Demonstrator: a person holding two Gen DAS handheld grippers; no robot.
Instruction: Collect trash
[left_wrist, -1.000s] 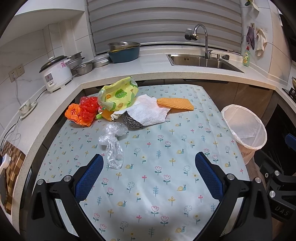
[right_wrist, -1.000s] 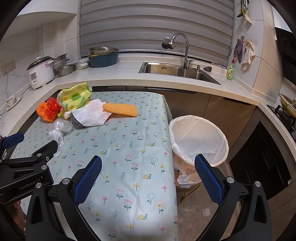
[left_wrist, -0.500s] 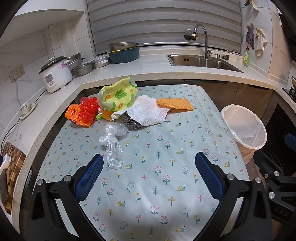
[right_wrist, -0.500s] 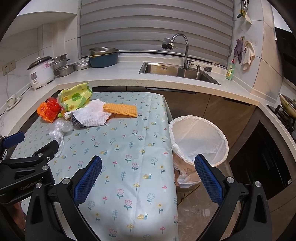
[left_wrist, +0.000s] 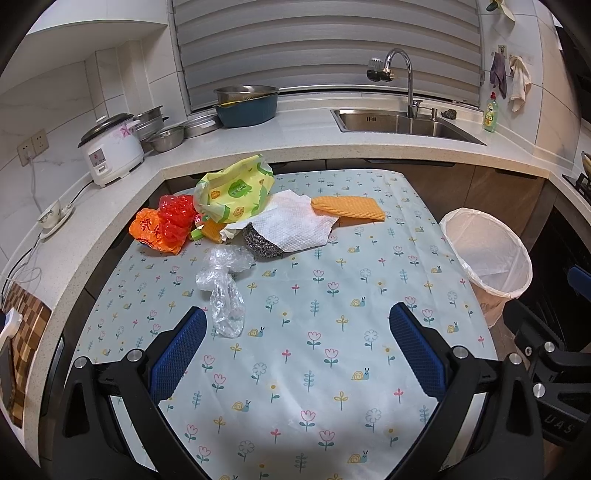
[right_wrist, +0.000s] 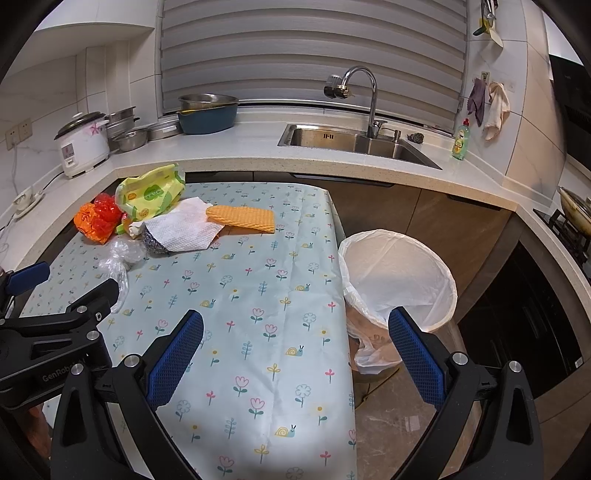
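Note:
Trash lies at the far left of a flowered tablecloth (left_wrist: 295, 332): a crumpled clear plastic bag (left_wrist: 223, 288) (right_wrist: 118, 266), an orange-red bag (left_wrist: 162, 225) (right_wrist: 96, 219), a yellow-green wrapper (left_wrist: 232, 194) (right_wrist: 149, 192), a white paper towel (left_wrist: 293, 225) (right_wrist: 183, 229) over a steel scourer (left_wrist: 260, 245), and an orange cloth (left_wrist: 347, 208) (right_wrist: 242, 218). A white-lined bin (left_wrist: 487, 258) (right_wrist: 397, 277) stands on the floor beside the table's right edge. My left gripper (left_wrist: 295, 350) is open above the table, the clear bag just beyond its left finger. My right gripper (right_wrist: 295, 350) is open over the table's right edge.
A counter (left_wrist: 303, 136) wraps behind and to the left, with a rice cooker (left_wrist: 110, 151), metal bowls, a blue basin (left_wrist: 247, 105), a sink (left_wrist: 399, 123) and a soap bottle (left_wrist: 489, 116). A stove (right_wrist: 572, 221) stands at far right. The left gripper's body (right_wrist: 55, 332) shows in the right wrist view.
Both grippers have barely shifted; the views are nearly unchanged. Nothing on the table has moved.

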